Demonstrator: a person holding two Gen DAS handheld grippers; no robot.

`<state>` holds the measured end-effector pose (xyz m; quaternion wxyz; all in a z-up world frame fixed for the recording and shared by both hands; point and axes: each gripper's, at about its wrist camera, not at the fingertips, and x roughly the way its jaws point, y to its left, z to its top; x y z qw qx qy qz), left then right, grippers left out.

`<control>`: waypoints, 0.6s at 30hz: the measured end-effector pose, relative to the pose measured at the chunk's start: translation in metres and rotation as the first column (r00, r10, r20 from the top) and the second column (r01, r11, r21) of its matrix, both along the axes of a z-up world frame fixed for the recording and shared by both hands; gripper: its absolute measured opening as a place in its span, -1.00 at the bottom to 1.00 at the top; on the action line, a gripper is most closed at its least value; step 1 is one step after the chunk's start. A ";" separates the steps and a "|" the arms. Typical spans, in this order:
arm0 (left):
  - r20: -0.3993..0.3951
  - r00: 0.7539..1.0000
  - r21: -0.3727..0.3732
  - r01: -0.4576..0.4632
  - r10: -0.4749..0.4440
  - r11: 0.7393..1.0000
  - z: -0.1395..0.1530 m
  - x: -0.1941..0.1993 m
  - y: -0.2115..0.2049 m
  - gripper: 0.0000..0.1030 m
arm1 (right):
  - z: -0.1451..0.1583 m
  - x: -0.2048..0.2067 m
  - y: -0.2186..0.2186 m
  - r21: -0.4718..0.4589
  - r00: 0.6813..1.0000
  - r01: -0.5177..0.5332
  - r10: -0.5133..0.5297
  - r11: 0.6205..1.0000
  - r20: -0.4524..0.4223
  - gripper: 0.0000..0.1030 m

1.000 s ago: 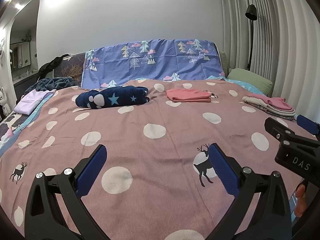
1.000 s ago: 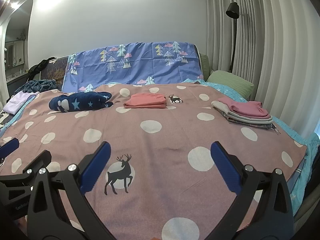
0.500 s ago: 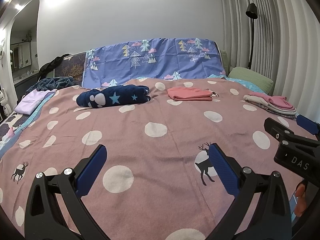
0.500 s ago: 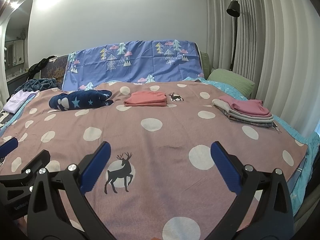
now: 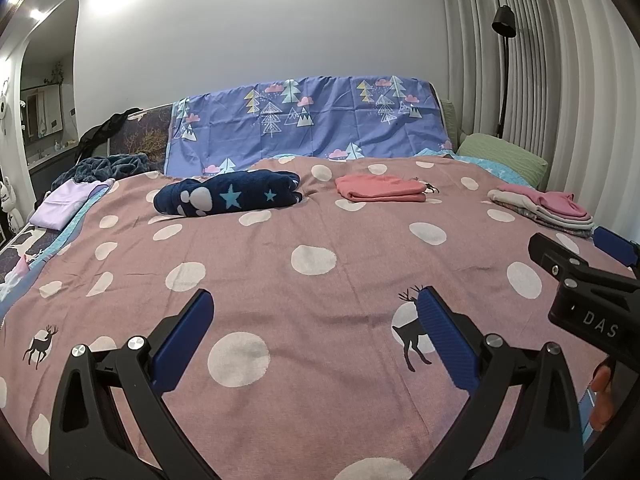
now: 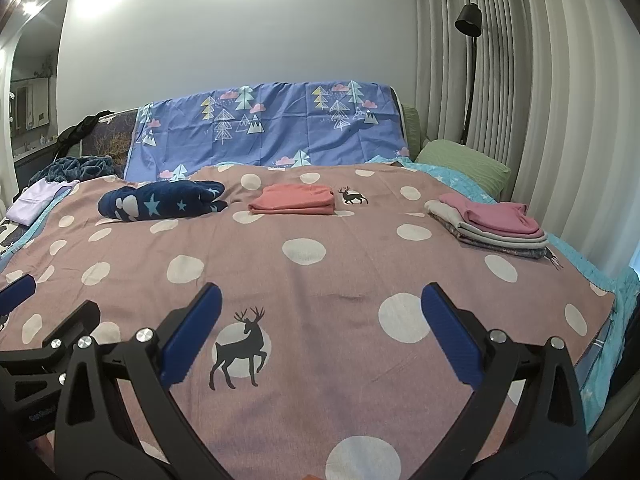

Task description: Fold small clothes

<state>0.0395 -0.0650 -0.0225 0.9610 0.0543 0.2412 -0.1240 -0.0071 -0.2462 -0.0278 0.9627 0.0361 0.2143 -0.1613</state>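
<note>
A folded salmon garment lies far on the pink dotted bedspread. A rolled navy star-print garment lies to its left. A stack of folded clothes with a pink top piece sits at the right edge. My left gripper is open and empty above the near bedspread. My right gripper is open and empty beside it; it also shows at the right in the left wrist view.
A blue tree-print sheet drapes the headboard. A green pillow and a floor lamp stand by the curtains at right. A lilac garment and a dark blanket lie at far left.
Both views have tilted slightly downward or drawn back a little; the clothes sit a bit higher in frame. Neither gripper has changed its opening.
</note>
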 end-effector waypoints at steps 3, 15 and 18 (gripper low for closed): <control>0.000 1.000 0.000 0.000 0.000 1.000 0.000 0.000 0.000 0.97 | 0.000 0.000 0.000 0.000 1.000 0.000 0.000 1.000 0.000 0.96; -0.004 1.000 0.002 -0.002 0.002 1.000 0.002 0.001 0.003 0.97 | 0.001 0.002 0.000 0.001 1.000 -0.001 0.001 1.000 -0.003 0.96; -0.005 1.000 0.002 -0.003 0.003 1.000 0.001 0.002 0.004 0.97 | 0.001 0.002 0.000 0.001 1.000 -0.001 0.001 1.000 -0.003 0.96</control>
